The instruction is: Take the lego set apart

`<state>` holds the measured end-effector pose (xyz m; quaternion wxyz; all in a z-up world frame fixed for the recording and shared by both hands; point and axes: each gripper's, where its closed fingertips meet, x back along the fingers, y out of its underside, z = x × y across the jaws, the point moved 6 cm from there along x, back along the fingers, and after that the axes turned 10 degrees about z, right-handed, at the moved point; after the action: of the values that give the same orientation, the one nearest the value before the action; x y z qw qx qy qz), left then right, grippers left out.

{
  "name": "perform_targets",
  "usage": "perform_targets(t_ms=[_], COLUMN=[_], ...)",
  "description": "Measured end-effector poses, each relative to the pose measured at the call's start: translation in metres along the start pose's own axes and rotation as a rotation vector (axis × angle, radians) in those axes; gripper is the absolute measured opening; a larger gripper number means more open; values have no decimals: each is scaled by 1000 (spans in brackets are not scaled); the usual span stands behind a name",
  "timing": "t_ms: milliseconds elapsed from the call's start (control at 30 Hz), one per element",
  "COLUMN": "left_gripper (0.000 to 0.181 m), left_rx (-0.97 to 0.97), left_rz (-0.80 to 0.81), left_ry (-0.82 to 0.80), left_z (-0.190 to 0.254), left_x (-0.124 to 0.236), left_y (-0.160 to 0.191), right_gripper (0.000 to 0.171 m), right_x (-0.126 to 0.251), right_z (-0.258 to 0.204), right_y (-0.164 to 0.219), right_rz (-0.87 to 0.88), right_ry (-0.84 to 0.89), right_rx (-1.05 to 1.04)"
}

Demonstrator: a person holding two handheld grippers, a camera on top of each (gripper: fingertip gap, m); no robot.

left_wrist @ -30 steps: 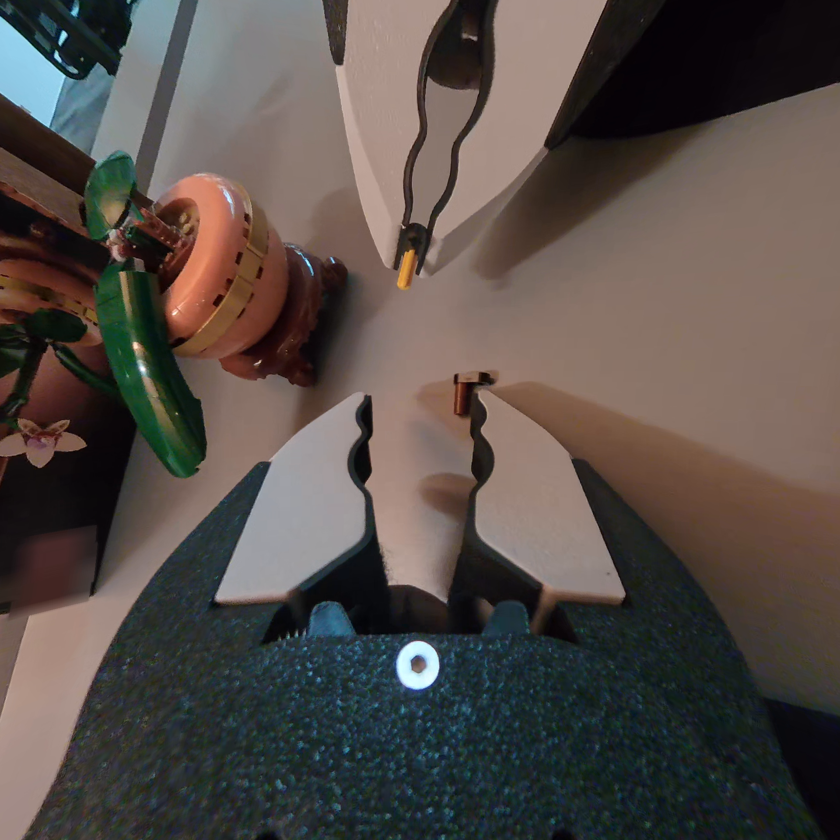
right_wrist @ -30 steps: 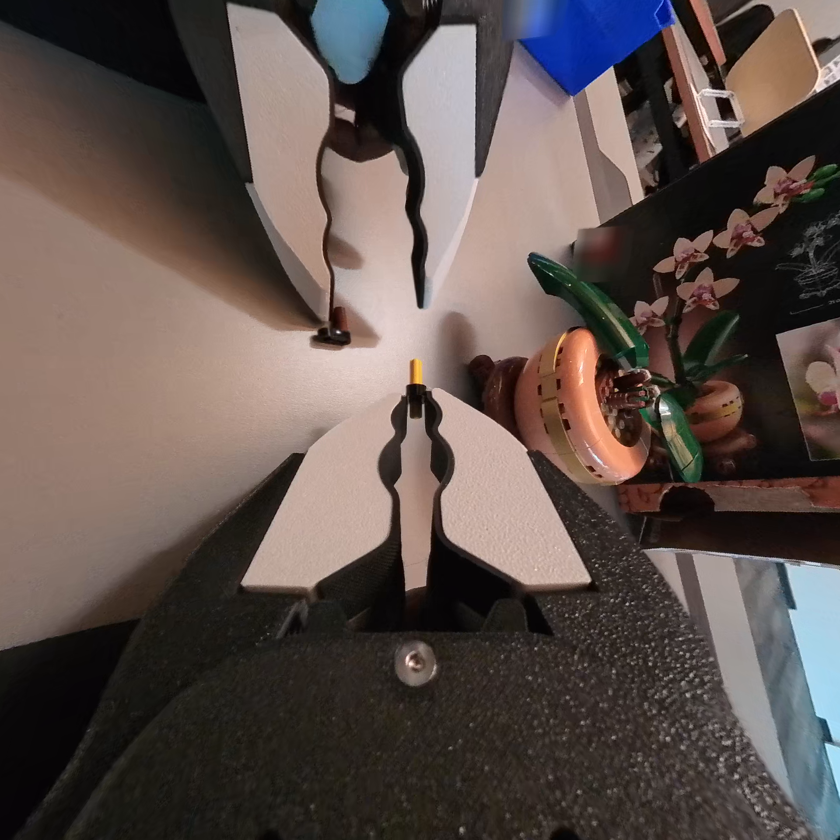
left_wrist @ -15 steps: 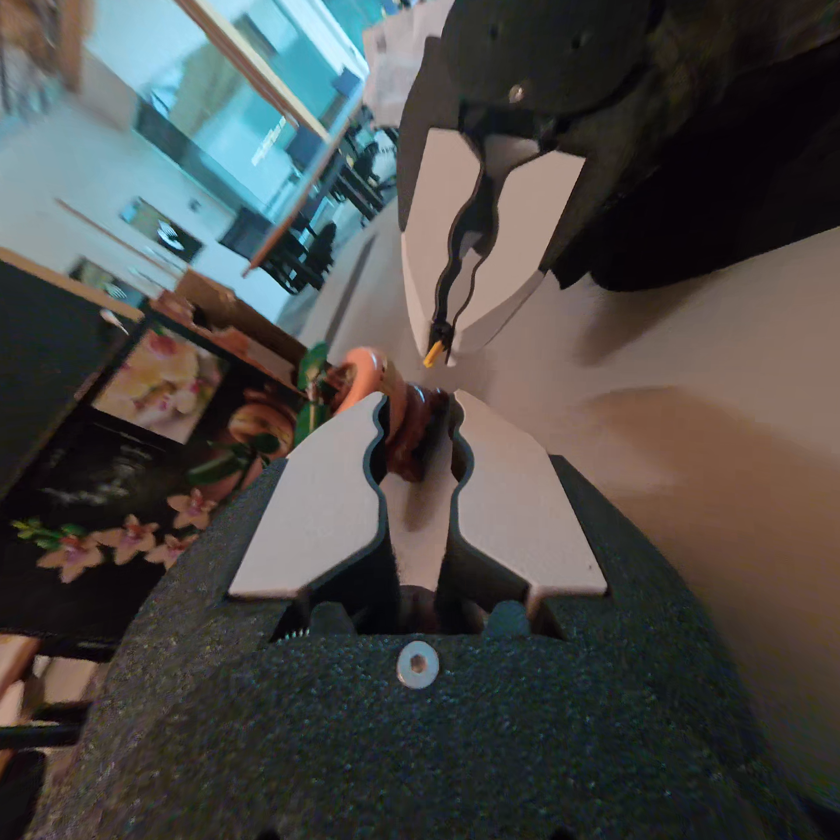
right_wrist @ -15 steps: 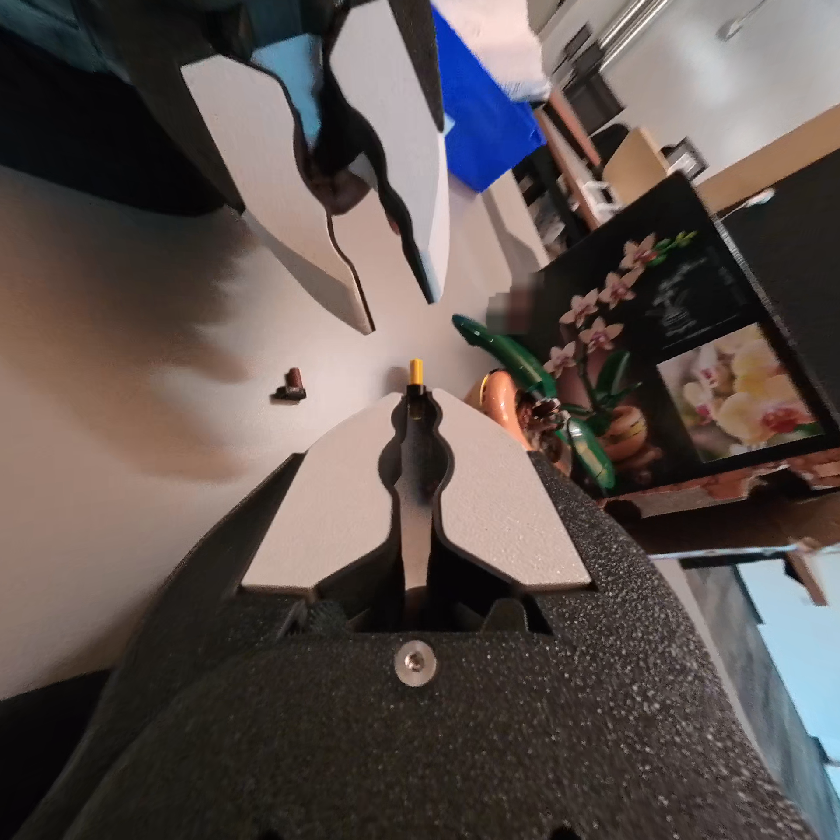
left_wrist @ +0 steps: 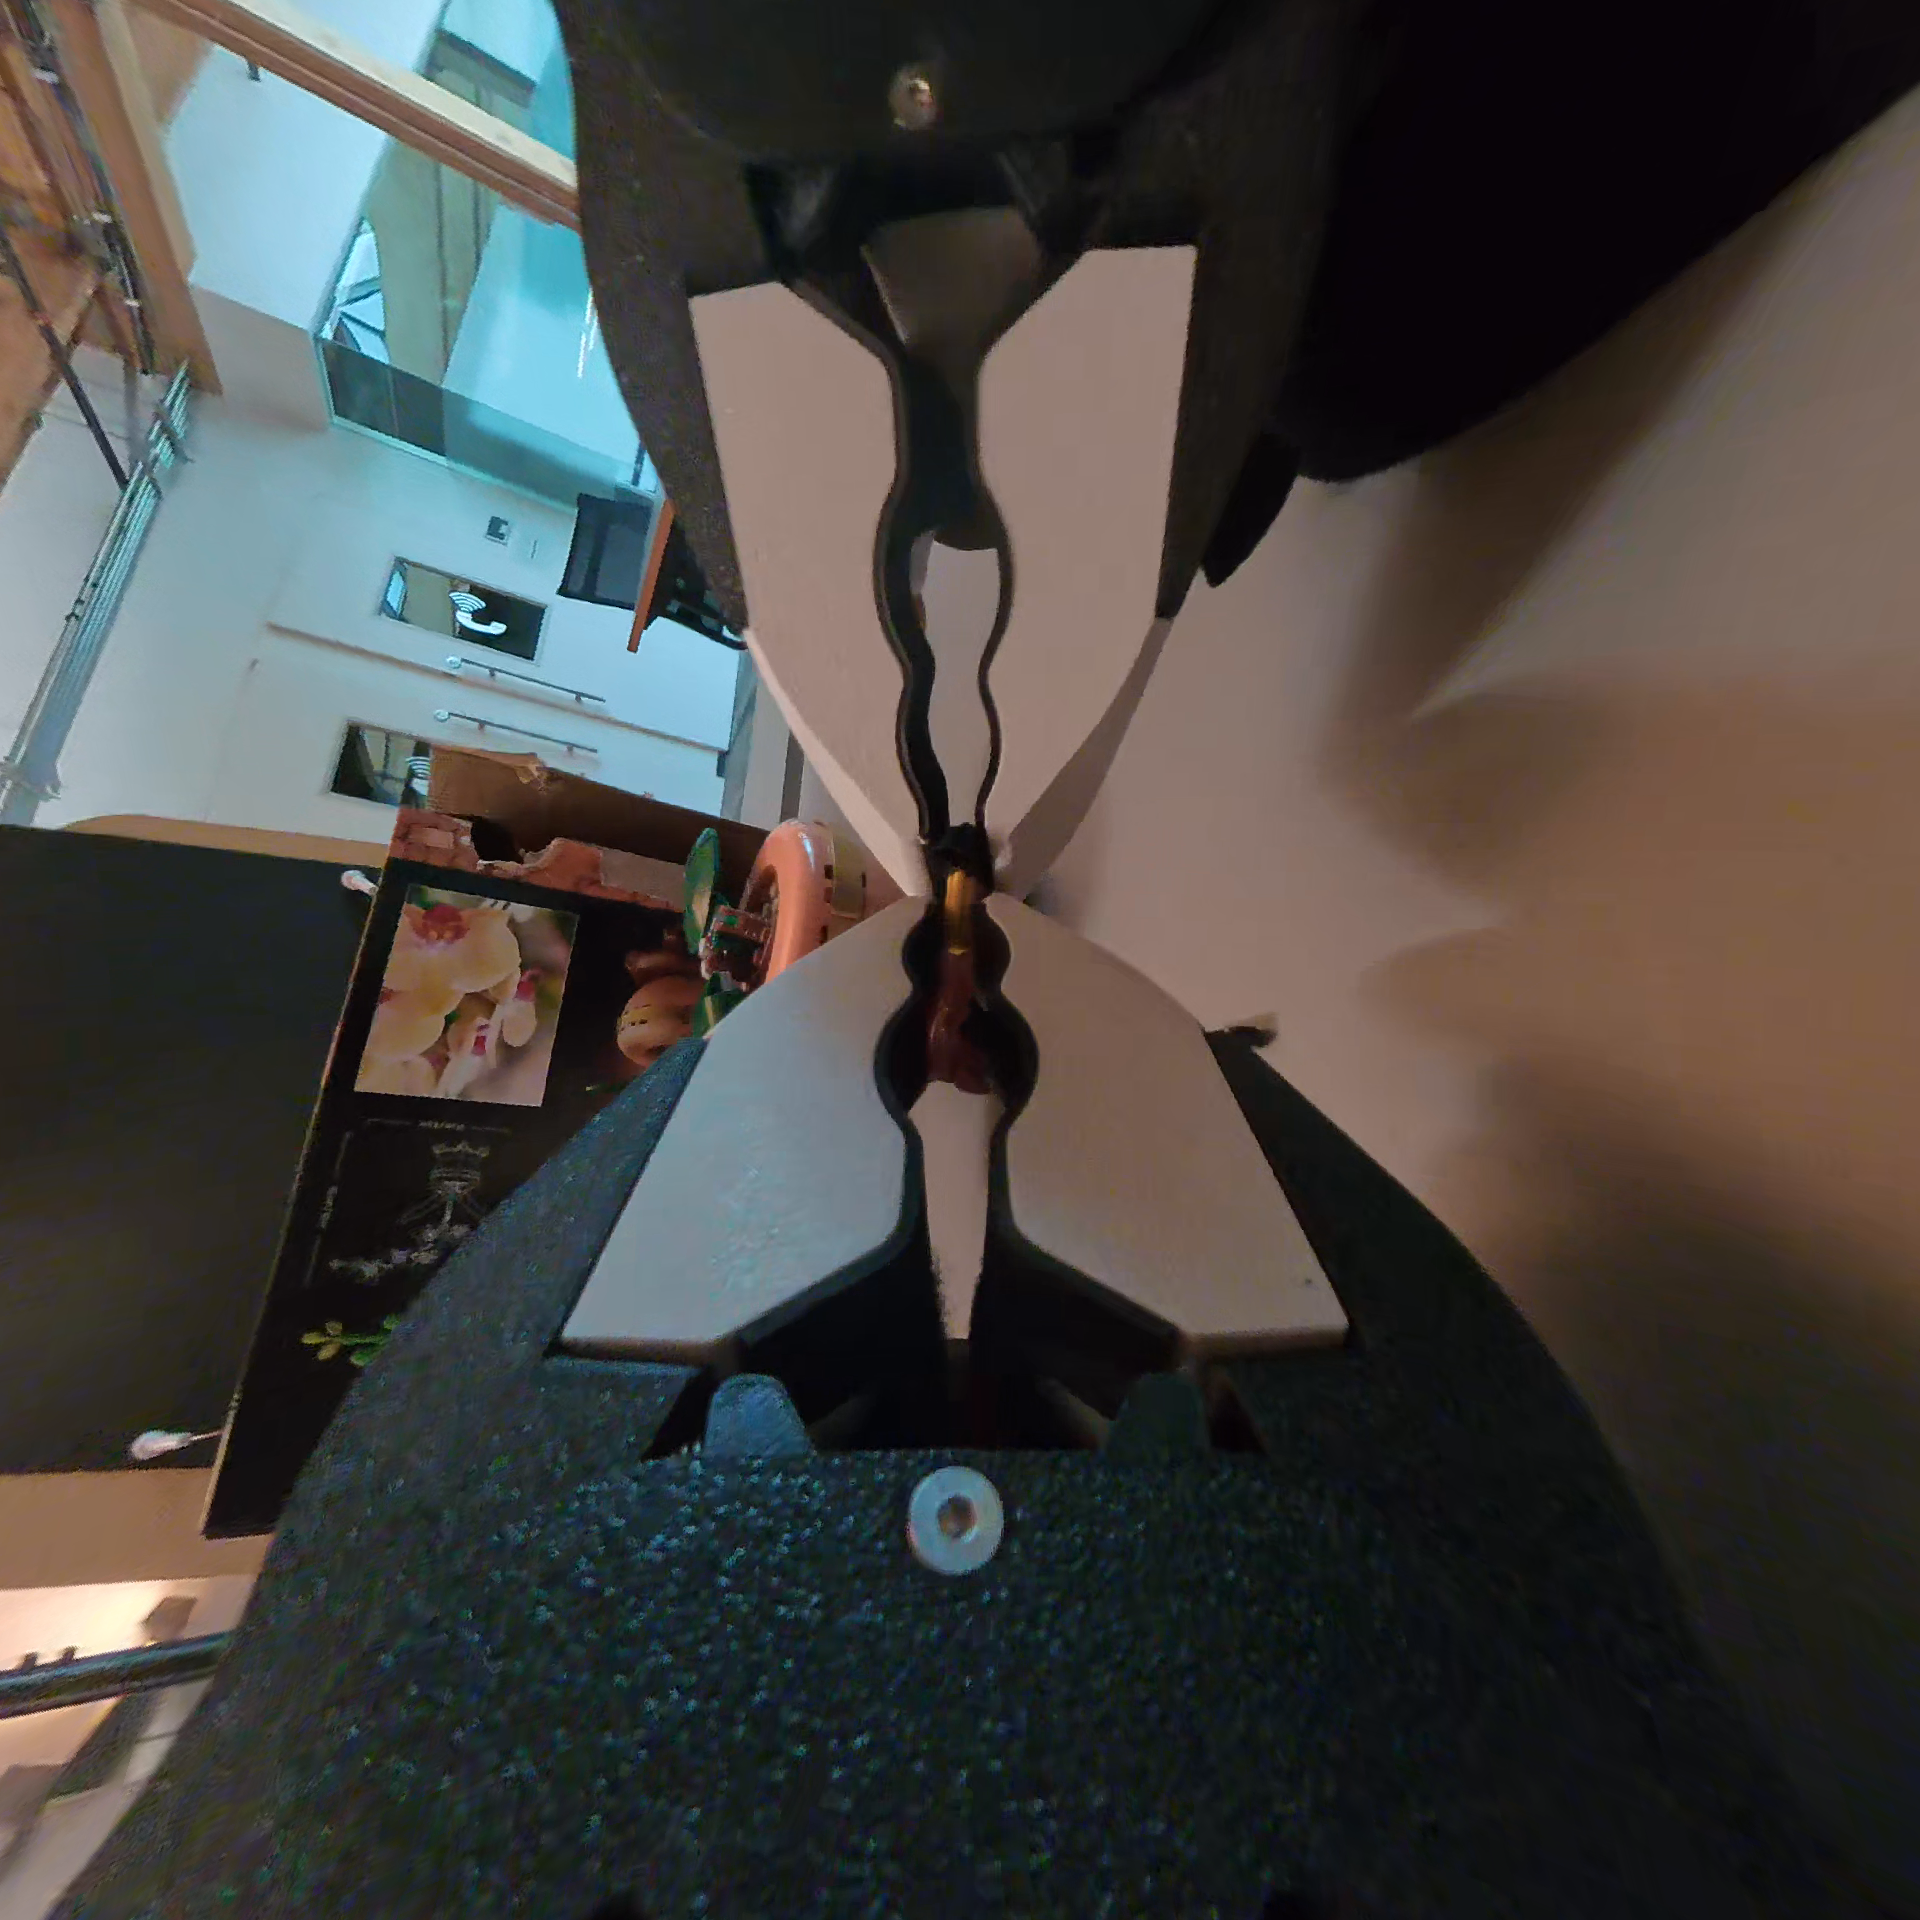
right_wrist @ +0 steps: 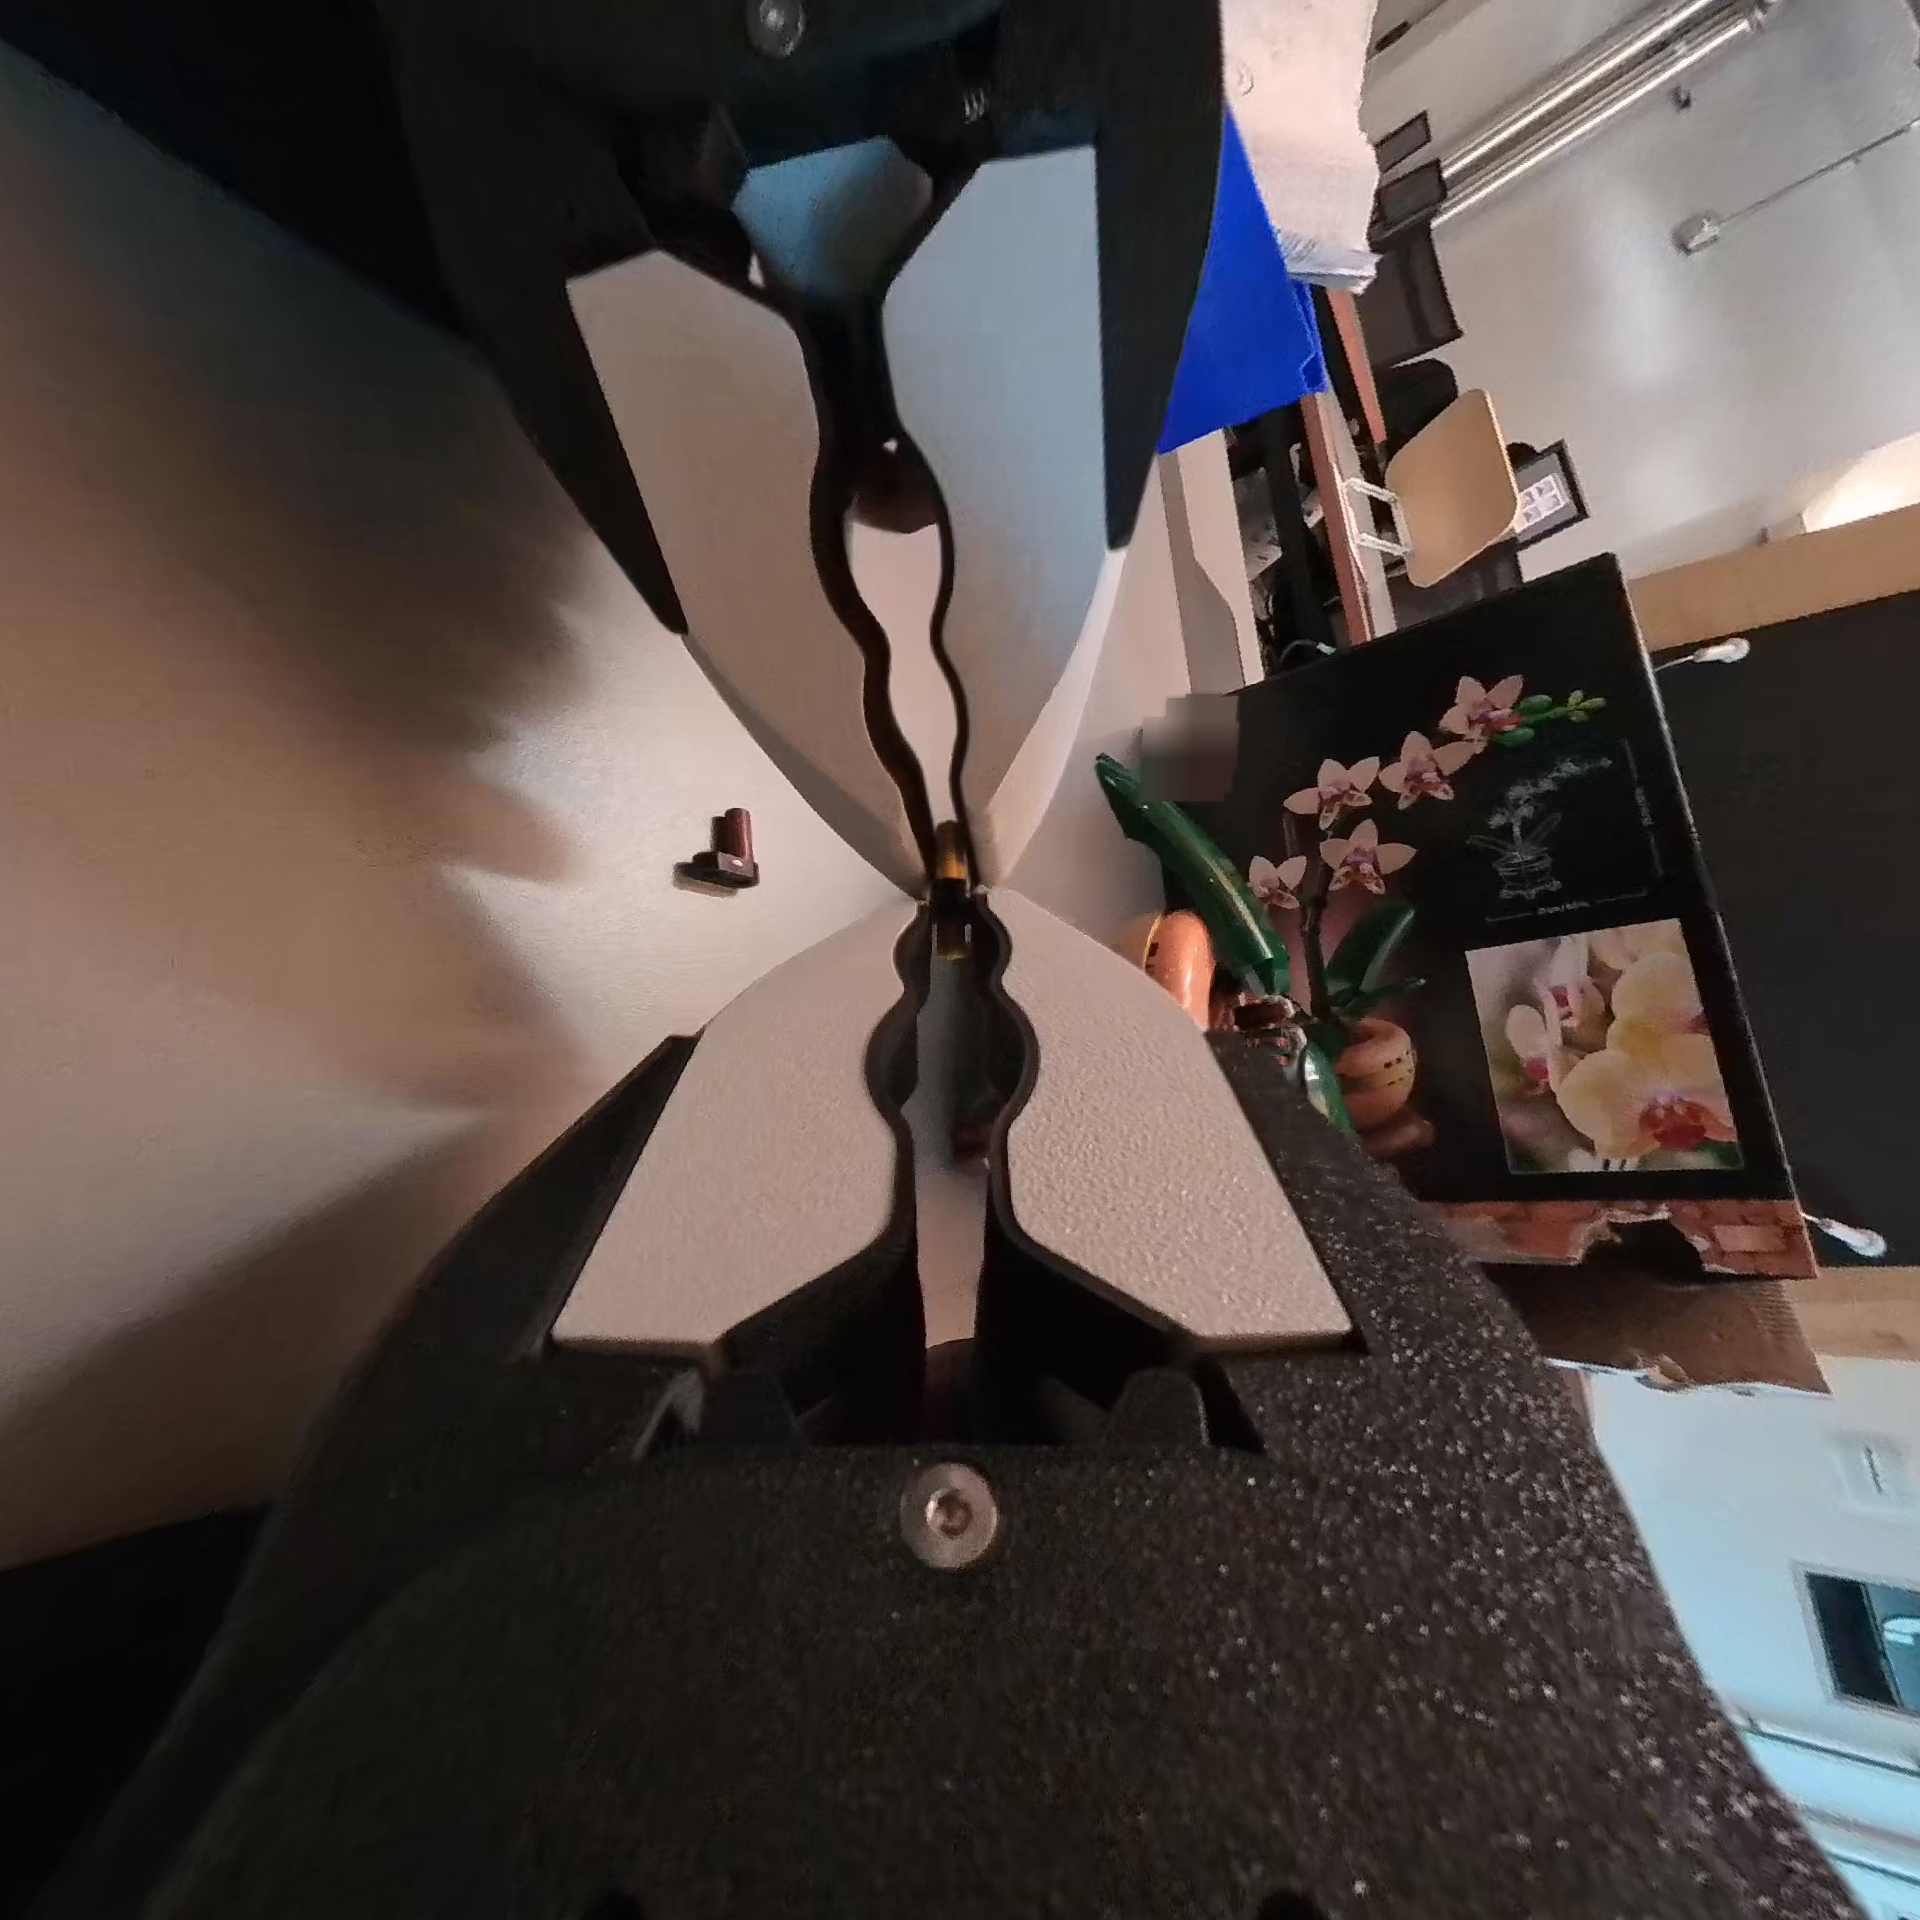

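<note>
A small pin with a black body and a yellow end is held between both grippers, tip to tip, above the table. My right gripper is shut on its black part. My left gripper has closed around the yellow end. The right gripper shows from above in the left wrist view, and the left gripper likewise in the right wrist view. A small brown piece lies loose on the table. The pink lego flower pot with a green leaf lies on its side behind.
The black lego box with orchid pictures stands behind the pot and also shows in the left wrist view. A blue bin sits farther back. The pale table top spreads out to the left. Less than 4 cm separates the two grippers' tips. The small brown piece is about equally far from each gripper, around 6 centimeters. Left tips and right tips are each some 8 centimeters from the pink lego flower pot.
My left gripper left the brown piece on the table, rose toward the right gripper and closed from open onto the pin's yellow end. Both grippers tilted up from the table.
</note>
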<state>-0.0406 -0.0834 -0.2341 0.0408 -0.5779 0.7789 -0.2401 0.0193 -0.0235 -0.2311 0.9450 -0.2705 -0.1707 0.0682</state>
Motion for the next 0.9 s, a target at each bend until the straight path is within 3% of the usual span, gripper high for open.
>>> perform_targets(t_ms=[233,400,500,600,900], left_gripper=[3,4,4,4,4], left_rx=[83,68,43,53,1], left_rz=[-16,-45,-77,-98,-113], left_ry=[-23,10,34,39,41], left_z=[-7,-3,1,1,-4], left_x=[3,1,-2,-2,1], left_y=[3,5,3,5,4], right_gripper=[7,21,9,7,7], right_x=[5,1,-3,-6,-8], right_z=[7,2,-5,-7,-2], right_y=[1,-1,-3,-3,-5], right_rz=[16,-40,-77,-124,-148], right_ry=[28,47,33,44,57], right_rx=[-46,71,173,240,200])
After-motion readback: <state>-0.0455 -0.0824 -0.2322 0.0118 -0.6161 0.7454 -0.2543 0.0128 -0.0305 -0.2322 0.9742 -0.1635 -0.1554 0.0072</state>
